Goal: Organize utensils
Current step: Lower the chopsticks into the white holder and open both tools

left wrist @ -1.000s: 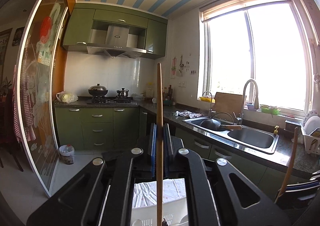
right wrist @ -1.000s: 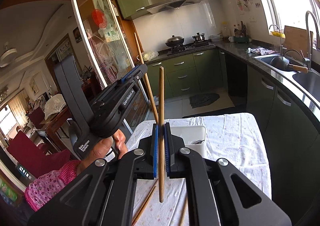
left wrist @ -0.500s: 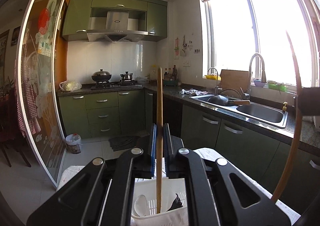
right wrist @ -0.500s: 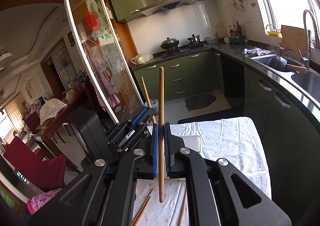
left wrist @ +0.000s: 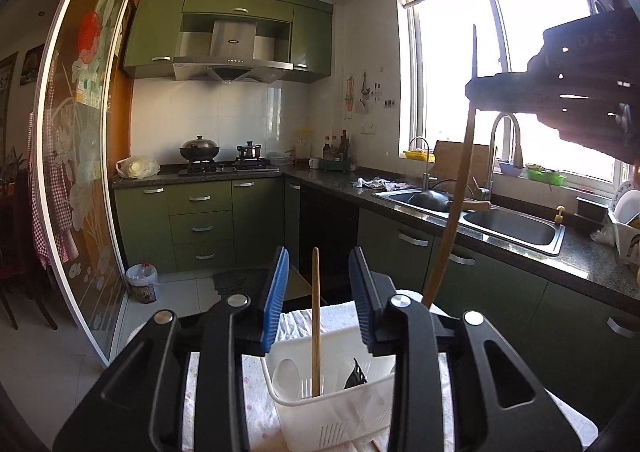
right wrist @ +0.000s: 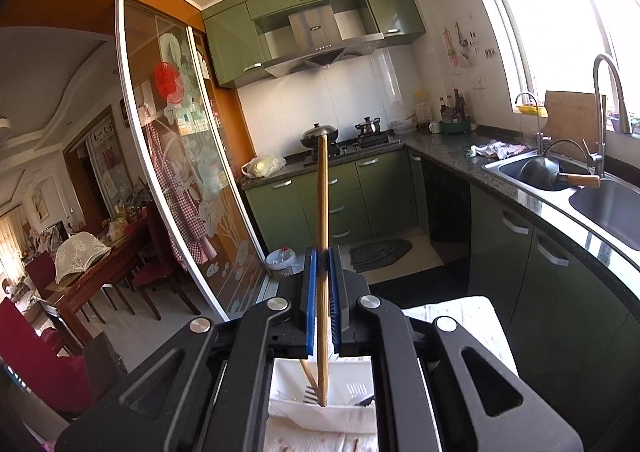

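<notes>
Two chopsticks in play. One chopstick (left wrist: 316, 316) already standing in the white basket (left wrist: 332, 408), near upright, tip down among the slots, free between the left gripper (left wrist: 319, 300) with its blue pads wide apart and touching nothing. Beside it in the basket, a white spoon (left wrist: 287, 372) and a dark utensil (left wrist: 355, 377).

Second chopstick (right wrist: 322, 252) clamped between the closed pads of the right gripper (right wrist: 322, 304), long axis close to vertical, upper end leaning slightly away toward the stove, lower end hanging just above the basket (right wrist: 352, 364). Seen from the left wrist as a long bowed line (left wrist: 452, 208) running down from the right gripper (left wrist: 492, 96), high against the window, to behind the left gripper's frame.

Step in hand, by judgement: drop-off of the second stick, first one just released. Next move likely calls for lowering straight down, keeping the stick vertical, aiming for the same compartment, then opening. More chopsticks (right wrist: 357, 444) lying on the tabletop (right wrist: 472, 320) cloth, apparently yet to collect.
</notes>
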Available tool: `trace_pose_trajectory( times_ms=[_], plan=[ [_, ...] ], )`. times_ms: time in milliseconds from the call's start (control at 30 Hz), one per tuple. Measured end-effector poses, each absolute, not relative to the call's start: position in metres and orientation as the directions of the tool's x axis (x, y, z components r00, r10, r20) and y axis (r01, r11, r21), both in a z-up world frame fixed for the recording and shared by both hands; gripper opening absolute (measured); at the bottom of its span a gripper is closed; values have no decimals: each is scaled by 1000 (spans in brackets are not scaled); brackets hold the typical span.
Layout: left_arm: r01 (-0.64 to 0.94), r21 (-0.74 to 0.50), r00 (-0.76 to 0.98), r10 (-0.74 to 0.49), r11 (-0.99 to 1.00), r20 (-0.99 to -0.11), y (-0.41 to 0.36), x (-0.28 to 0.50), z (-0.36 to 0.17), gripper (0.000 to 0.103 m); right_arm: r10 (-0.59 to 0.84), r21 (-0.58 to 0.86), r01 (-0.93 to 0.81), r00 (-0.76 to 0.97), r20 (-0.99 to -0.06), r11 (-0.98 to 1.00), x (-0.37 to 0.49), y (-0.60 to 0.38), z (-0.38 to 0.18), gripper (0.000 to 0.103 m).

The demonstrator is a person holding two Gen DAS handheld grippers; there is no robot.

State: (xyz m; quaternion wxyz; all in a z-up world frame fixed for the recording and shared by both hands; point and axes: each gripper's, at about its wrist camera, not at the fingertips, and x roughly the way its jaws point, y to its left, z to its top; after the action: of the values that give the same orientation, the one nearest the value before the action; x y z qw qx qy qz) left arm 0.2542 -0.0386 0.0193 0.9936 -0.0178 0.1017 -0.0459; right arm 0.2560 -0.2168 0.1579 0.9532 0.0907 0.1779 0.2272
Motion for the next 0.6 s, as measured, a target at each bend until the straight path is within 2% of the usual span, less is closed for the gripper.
trace_pose_trajectory(
  times_ms=[133, 533, 600],
  plan=[
    [94, -35, 973, -99, 995, -208, -34, 246, 18, 31, 439, 199, -397, 856, -273, 896, 269, -199, 148, 7],
    [106, -41, 967, -112, 994, -227, -35, 234, 14, 32, 422, 148, -396, 826, -373, 906, 275, -167, 62, 7],
    [106, -38, 967, -112, 994, -227, -35, 235, 16, 32, 426, 146, -401, 823, -375, 904, 273, -168, 55, 12]
  ],
)
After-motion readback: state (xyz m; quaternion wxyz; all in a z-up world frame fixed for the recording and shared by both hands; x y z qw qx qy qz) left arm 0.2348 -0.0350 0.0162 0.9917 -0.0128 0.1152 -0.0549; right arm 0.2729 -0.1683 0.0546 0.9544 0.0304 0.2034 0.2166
